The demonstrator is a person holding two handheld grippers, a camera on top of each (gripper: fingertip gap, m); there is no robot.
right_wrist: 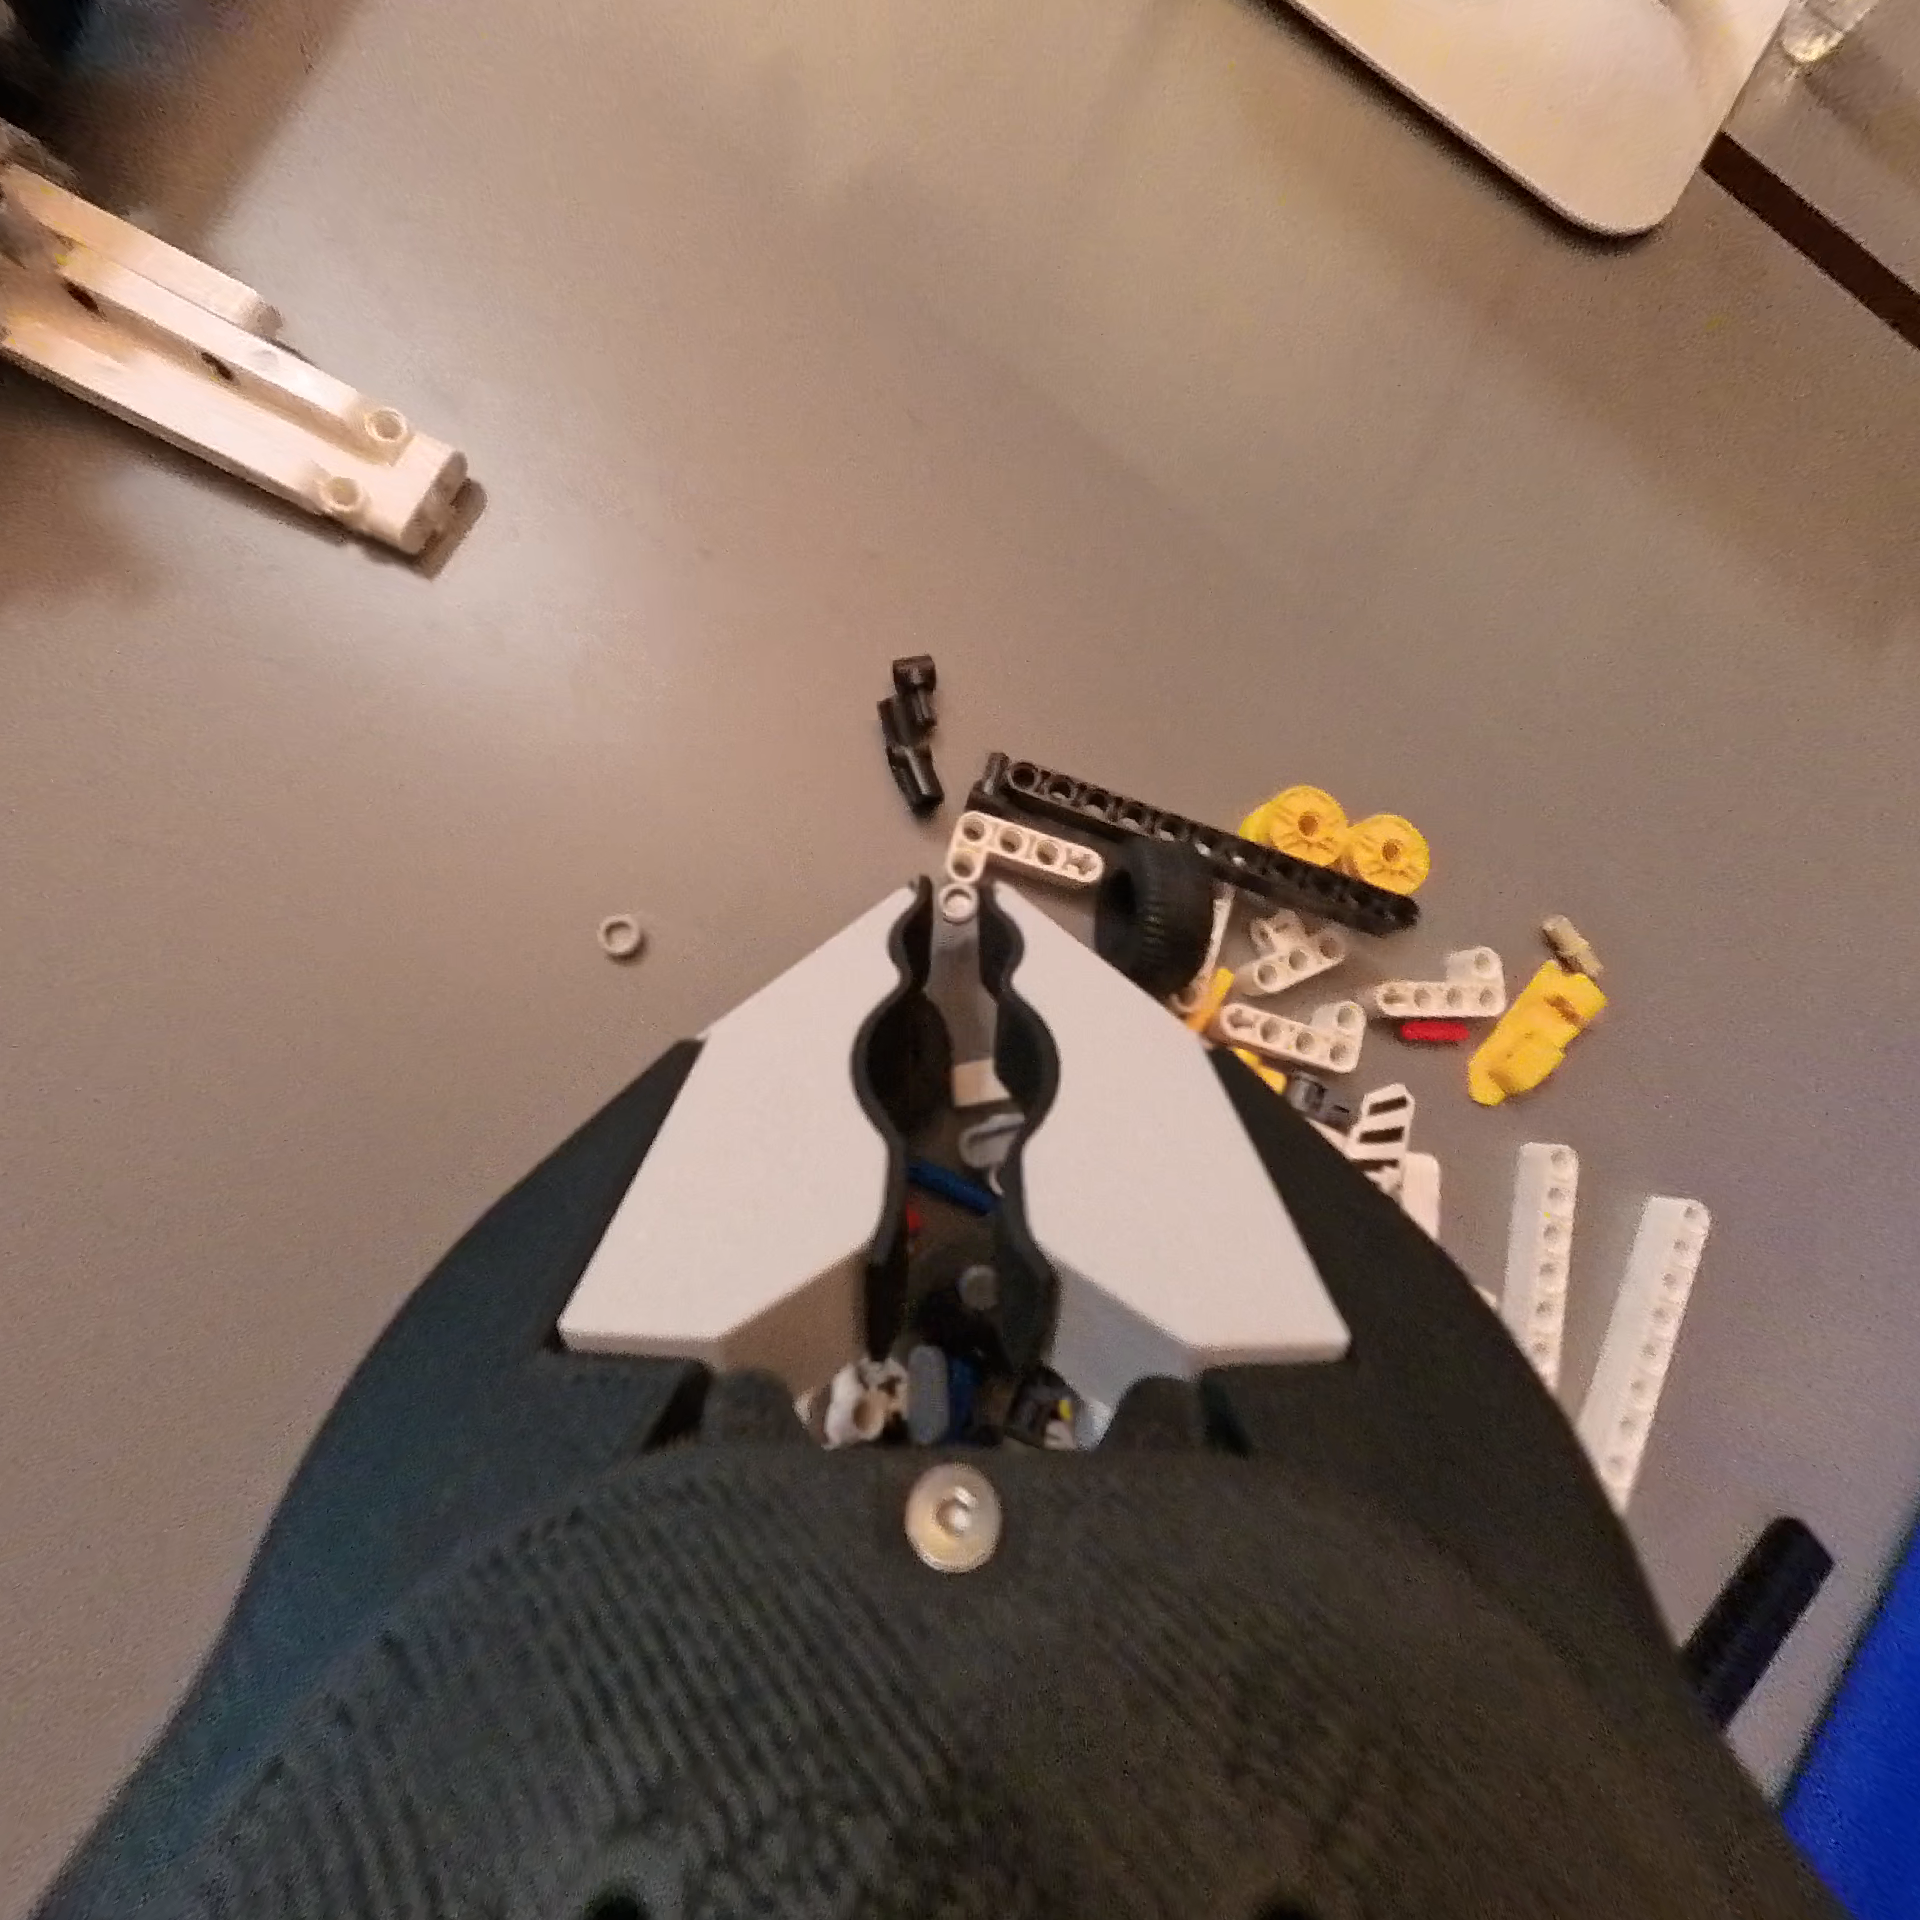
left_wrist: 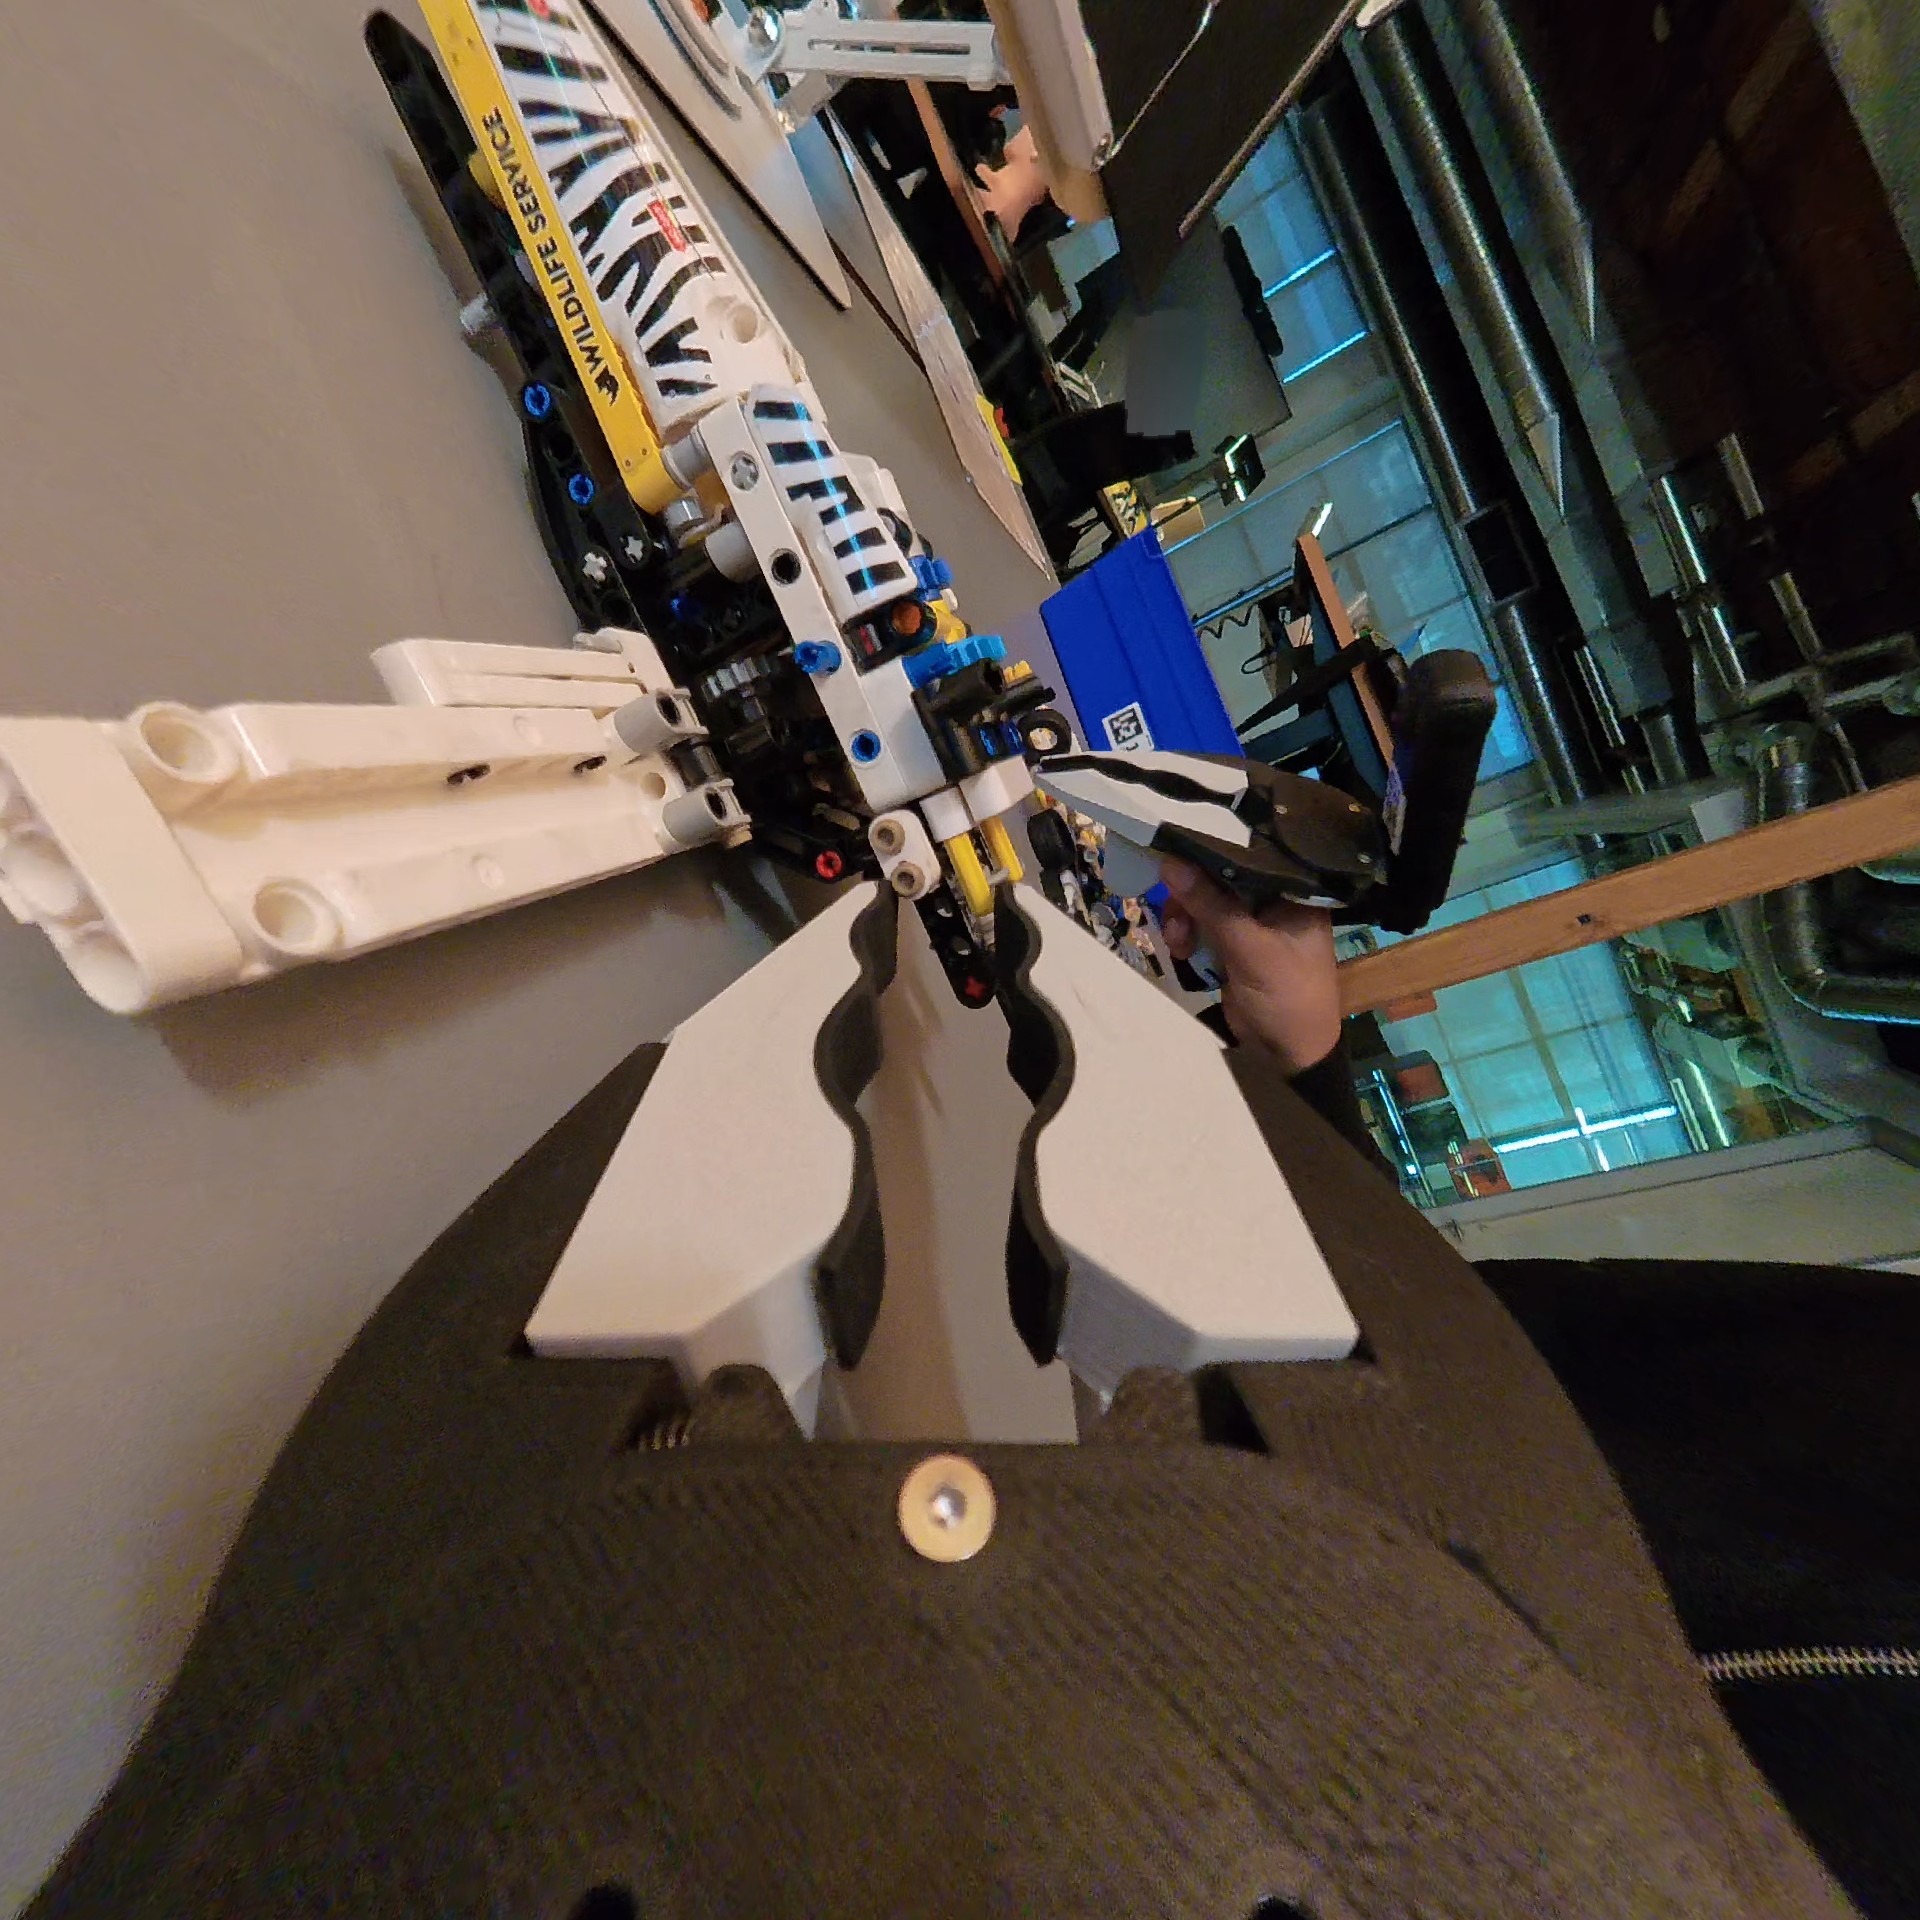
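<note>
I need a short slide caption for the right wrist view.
Right tongs grip a small grey piece above loose toy parts on a grey table.

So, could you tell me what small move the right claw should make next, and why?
Probably lift the right claw a little, straight up: its pads grip a small grey piece, and the white L-beam and tyre lie close by, easily knocked.

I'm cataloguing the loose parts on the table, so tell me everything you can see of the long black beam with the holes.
The long black beam is a slim, straight plastic-looking bar with a single row of round holes along its length. It lies flat on the grey table, angled across the pile of loose parts. A black tyre overlaps it near its middle, two yellow wheel hubs sit beside its far edge, and a white L-shaped beam lies close to its left end. Neither gripper touches it.
</note>
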